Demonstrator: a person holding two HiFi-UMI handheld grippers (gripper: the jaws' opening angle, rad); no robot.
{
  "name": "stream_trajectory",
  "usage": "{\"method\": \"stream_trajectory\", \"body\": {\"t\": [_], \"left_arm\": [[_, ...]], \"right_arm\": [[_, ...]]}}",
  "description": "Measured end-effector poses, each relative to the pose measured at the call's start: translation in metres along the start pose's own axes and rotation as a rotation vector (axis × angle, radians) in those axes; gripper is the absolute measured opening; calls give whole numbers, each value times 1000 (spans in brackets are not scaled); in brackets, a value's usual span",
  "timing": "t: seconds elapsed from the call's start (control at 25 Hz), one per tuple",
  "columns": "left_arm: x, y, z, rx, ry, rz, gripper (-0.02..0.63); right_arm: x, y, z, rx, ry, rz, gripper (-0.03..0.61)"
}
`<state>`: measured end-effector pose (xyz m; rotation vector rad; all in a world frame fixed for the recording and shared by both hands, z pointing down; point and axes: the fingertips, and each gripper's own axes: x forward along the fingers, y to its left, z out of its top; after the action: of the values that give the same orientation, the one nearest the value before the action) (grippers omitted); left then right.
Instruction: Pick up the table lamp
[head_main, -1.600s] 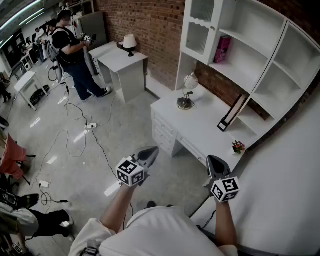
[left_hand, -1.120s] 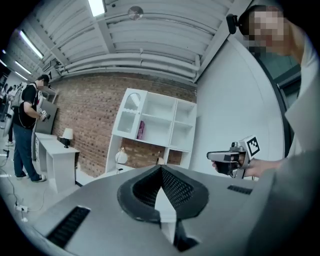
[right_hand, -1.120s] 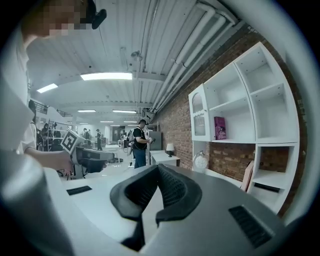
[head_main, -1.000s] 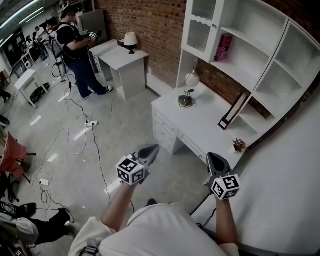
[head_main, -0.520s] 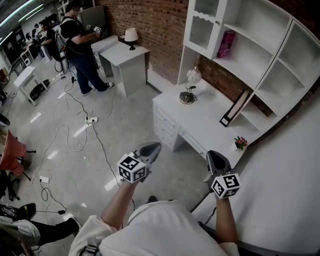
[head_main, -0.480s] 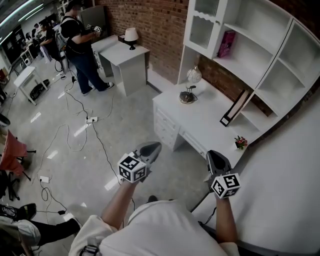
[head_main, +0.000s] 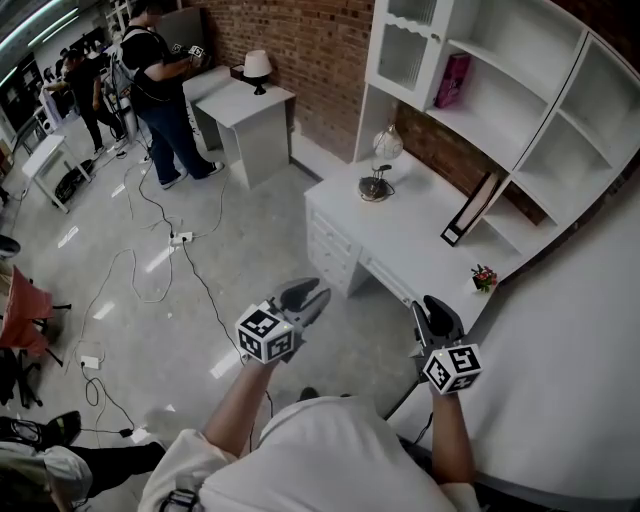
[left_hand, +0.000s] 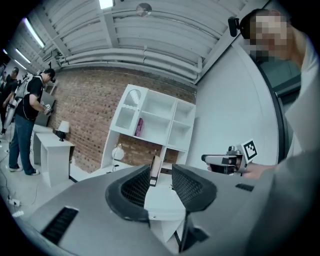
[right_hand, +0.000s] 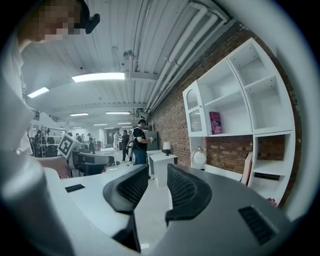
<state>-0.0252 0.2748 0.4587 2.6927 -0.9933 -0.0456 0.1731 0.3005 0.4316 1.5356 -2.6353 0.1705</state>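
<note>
Both forearms are stretched forward from the body, side by side and apart, over the grey floor (head_main: 250, 250). The left tongs (head_main: 312, 297) are held about level and aimed towards the white tabletop (head_main: 420, 235); the right tongs (head_main: 437, 305) are tipped slightly downward, near the tabletop's front edge. On each, the marker cube is turned up towards the head camera.

The jaws of the left tongs are seen parted and opening, with nothing gripped between them; only the distant furniture shows through the gap. The jaws of the right tongs are likewise parted and opening, and nothing is held.

The table lamp (head_main: 383, 150), a globe-shaped one on a round base, is stood upright at the far left end of the tabletop, below the white shelf unit (head_main: 520, 100) and well apart from both tongs. A leaning picture frame (head_main: 470, 208) and a small flower pot (head_main: 484, 277) are set further right on the same tabletop.
</note>
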Motion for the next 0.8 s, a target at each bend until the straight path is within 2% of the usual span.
{"method": "stream_trajectory", "body": {"t": [0.2,0.8], "left_arm": [[0,8,-5,-6,2,-14,169],[-12,39,-15,-31,23,-33,170]], "right_arm": [[7,3,-8,1,16,-13,152],[28,22,-12,-5,37,-44,150]]}}
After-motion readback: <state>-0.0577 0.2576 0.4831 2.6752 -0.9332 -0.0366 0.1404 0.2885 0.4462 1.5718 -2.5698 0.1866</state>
